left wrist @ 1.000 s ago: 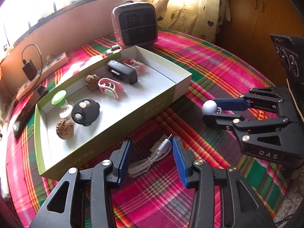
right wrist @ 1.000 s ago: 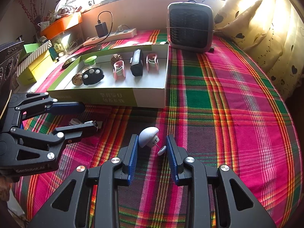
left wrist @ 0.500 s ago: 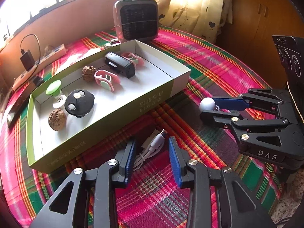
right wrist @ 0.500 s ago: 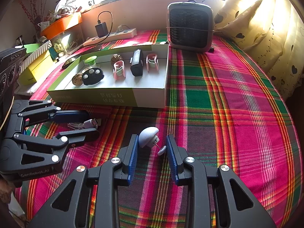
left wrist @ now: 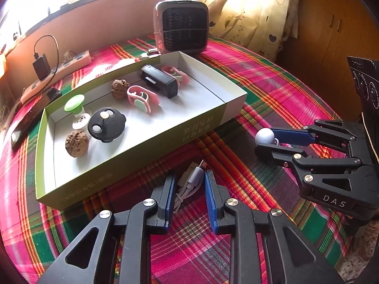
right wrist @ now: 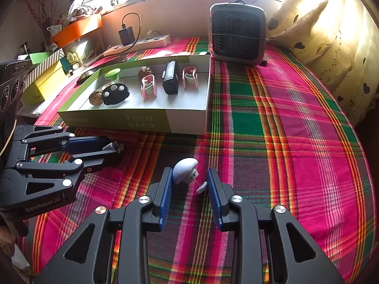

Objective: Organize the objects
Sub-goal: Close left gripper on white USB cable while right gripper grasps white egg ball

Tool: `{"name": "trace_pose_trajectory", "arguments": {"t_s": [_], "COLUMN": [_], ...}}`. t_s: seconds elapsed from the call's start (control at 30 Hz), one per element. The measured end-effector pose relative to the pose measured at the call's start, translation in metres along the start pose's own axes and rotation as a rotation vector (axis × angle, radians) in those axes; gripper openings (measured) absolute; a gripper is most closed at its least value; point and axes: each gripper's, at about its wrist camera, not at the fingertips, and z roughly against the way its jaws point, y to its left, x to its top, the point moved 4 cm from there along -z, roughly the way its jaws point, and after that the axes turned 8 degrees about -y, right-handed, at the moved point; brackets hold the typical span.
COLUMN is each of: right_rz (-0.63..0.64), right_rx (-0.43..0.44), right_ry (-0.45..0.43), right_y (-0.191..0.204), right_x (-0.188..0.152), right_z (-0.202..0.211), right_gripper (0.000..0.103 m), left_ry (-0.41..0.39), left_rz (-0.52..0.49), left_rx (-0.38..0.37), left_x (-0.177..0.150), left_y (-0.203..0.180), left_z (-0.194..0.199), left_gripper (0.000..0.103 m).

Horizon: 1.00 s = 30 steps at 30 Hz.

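My left gripper (left wrist: 189, 177) is shut on a coiled white USB cable (left wrist: 191, 179) and holds it just above the plaid cloth, in front of the green-and-white tray (left wrist: 208, 123). It also shows in the right wrist view (right wrist: 104, 151). My right gripper (right wrist: 188, 177) is open around a small white mushroom-shaped object (right wrist: 183, 170) lying on the cloth; its left pad touches the cap. That object shows in the left wrist view (left wrist: 264, 136). The tray holds two walnuts, a black round device, two pink clips, a black box and a green-capped item.
A small heater (right wrist: 236, 35) stands behind the tray. A power strip with a charger (right wrist: 137, 43) lies by the wall. Boxes and clutter (right wrist: 47, 71) sit at the left. A curtain (right wrist: 331, 35) hangs at the right. A phone (left wrist: 23, 127) lies left of the tray.
My left gripper has narrowed onto the cable and lifted it back from the tray. The right gripper and the mushroom-shaped object have not moved.
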Motion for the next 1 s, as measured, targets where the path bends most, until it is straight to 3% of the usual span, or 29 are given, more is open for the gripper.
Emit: {"name": "trace_pose_trajectory", "arguments": {"t_s": [1.0], "right_rz": [0.024], "right_rx": [-0.028], "right_ry": [0.003], "right_y": [0.0067], "right_x": [0.0002], "right_z": [-0.0001], "right_gripper": [0.031], "left_ry": [-0.035], "left_rz": [0.084], "left_rx": [0.037], "left_x": [-0.0052], "left_y": [0.0086], "left_z": [0.0055], "left_gripper": [0.016]}}
